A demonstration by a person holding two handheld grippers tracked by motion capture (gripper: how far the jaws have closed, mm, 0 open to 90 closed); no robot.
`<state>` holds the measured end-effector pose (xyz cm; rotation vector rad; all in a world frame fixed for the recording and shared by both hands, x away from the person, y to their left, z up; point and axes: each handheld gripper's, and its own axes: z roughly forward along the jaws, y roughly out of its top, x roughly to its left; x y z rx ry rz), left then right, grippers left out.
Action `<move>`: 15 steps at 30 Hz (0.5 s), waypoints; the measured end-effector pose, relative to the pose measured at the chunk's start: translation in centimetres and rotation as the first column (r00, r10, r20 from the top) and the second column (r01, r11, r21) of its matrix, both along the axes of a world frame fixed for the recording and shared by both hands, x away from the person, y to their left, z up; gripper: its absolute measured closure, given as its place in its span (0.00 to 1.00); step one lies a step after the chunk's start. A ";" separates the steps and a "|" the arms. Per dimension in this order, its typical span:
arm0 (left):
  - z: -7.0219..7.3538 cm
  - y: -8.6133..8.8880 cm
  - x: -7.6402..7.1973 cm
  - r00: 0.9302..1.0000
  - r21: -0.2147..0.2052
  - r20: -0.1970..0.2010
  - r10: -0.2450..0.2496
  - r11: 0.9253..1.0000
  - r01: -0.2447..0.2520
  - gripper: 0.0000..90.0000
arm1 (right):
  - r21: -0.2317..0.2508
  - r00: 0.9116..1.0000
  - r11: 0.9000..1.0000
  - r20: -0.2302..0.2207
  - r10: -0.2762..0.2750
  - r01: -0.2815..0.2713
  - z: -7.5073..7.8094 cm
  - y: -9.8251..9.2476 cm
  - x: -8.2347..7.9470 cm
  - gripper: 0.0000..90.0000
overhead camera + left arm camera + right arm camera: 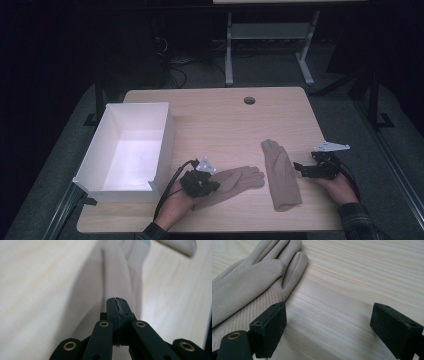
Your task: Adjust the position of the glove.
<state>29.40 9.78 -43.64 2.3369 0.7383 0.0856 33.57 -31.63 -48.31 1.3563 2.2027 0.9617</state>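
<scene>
Two beige gloves lie on the wooden table. The left glove points its fingers to the right, and my left gripper sits at its cuff end. In the left gripper view the jaws are pressed together with a thin strip of fabric pinched between them, and the glove stretches away from them. The right glove lies flat, fingers toward the far side. My right gripper rests just to its right, open; in the right gripper view the gripper has bare wood between its jaws and the glove at the left.
A white open box stands at the table's left side, close to my left hand. A round cable hole is near the far edge. A desk frame stands on the floor beyond the table.
</scene>
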 end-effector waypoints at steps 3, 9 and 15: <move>0.2 -0.5 1.0 1.000 -0.004 0.012 -0.001 1.000 0.001 0.99 | 0.000 1.000 1.000 0.000 0.000 0.000 0.0 0.0 0.0 0.15; 0.0 -2.5 3.5 1.000 -0.012 0.016 -0.004 1.000 0.004 0.99 | 0.001 1.000 1.000 0.000 -0.001 0.001 0.0 0.0 0.0 0.15; -1.1 -4.3 4.0 0.999 0.028 0.013 -0.036 0.999 0.036 1.00 | 0.001 1.000 1.000 0.001 0.000 0.000 0.0 0.0 0.0 0.15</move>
